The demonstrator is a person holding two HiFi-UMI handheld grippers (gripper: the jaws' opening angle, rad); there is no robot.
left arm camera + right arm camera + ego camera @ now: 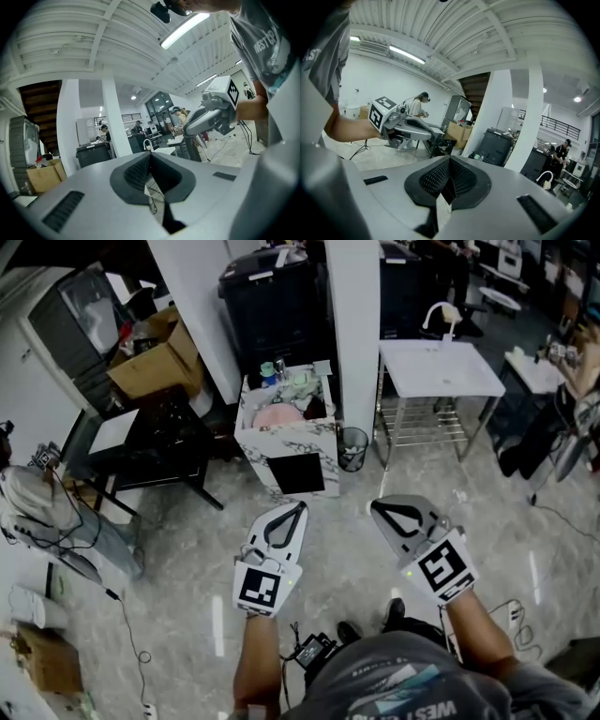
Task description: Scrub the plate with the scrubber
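My left fingers (296,513) and right fingers (382,510) are together, empty; the plate (277,415), on the bench (286,442) well ahead, lies nearer my left.

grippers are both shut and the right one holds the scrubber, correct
Not quite. Both are shut, but the right gripper holds nothing: the right gripper view shows its jaws closed together with nothing between them. The left gripper is shut and empty too.
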